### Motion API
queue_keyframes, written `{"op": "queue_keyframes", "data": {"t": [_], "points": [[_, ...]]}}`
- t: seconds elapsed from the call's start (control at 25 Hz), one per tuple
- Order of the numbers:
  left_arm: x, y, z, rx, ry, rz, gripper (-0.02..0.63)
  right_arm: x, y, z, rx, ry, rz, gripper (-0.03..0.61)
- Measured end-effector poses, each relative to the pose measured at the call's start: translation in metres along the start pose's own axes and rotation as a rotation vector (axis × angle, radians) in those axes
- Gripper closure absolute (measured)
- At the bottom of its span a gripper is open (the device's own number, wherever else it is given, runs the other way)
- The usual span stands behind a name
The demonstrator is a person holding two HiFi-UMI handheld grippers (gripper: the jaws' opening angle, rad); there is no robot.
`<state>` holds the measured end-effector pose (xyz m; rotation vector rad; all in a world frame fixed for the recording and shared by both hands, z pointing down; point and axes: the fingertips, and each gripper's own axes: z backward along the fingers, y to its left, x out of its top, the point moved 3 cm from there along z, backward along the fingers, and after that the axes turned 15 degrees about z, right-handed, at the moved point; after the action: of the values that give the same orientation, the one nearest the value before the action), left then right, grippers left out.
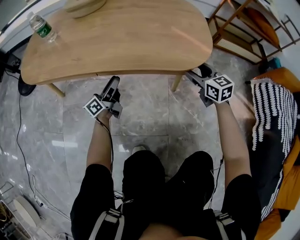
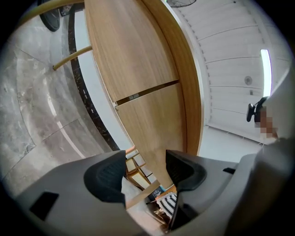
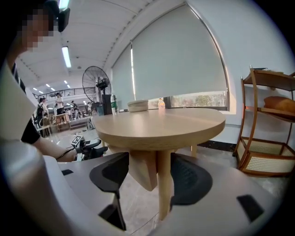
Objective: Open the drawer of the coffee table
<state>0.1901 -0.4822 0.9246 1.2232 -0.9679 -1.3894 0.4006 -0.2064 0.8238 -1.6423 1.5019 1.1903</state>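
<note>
The light wooden coffee table (image 1: pixel 126 44) fills the top of the head view. My left gripper (image 1: pixel 114 83) hangs just below its near edge, left of centre, and is rolled onto its side. Its view looks up along the table's underside, where a wooden panel (image 2: pixel 138 60) is crossed by a dark seam (image 2: pixel 147 91). The left gripper (image 2: pixel 145 173) is open, with nothing between its jaws. My right gripper (image 1: pixel 196 75) is by the table's near right leg (image 1: pixel 176 83). It (image 3: pixel 147 177) is open too. Beyond its jaws are a table leg (image 3: pixel 164 184) and a wooden block (image 3: pixel 143 168) under the top, neither touched.
A water bottle (image 1: pixel 43 28) and a bowl (image 1: pixel 84 5) stand on the tabletop. A wooden shelf rack (image 1: pixel 243 33) stands to the right, with a striped cushion (image 1: pixel 274 117) nearer. Cables (image 1: pixel 21 136) run over the marble floor at left. A fan (image 3: pixel 96 83) stands behind the table.
</note>
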Motion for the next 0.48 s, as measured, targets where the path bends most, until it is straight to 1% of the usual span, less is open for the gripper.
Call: {"op": "queue_keyframes", "data": {"t": [0.08, 0.16, 0.2, 0.28, 0.36, 0.4, 0.48], "points": [[0.002, -0.001, -0.008, -0.025, -0.003, -0.007, 0.345, 0.004, 0.001, -0.004, 0.033, -0.001, 0.019, 0.282], [0.003, -0.002, -0.014, -0.019, -0.015, -0.028, 0.345, 0.006, 0.007, -0.004, 0.059, -0.016, 0.051, 0.365], [0.003, -0.003, -0.016, -0.012, -0.022, -0.035, 0.345, 0.005, 0.009, -0.003, 0.059, -0.027, 0.063, 0.377], [0.002, -0.004, -0.019, -0.007, -0.035, -0.024, 0.351, 0.003, 0.009, -0.001, 0.058, -0.049, 0.065, 0.387], [0.002, -0.008, -0.02, -0.012, -0.038, -0.025, 0.384, 0.003, 0.01, 0.002, 0.07, -0.06, 0.062, 0.395], [0.002, -0.008, -0.018, -0.006, -0.037, -0.032, 0.392, 0.003, 0.011, 0.003, 0.079, -0.063, 0.062, 0.4], [0.0, -0.007, -0.013, 0.016, -0.04, -0.017, 0.395, 0.002, 0.013, 0.006, 0.096, -0.069, 0.069, 0.408]]}}
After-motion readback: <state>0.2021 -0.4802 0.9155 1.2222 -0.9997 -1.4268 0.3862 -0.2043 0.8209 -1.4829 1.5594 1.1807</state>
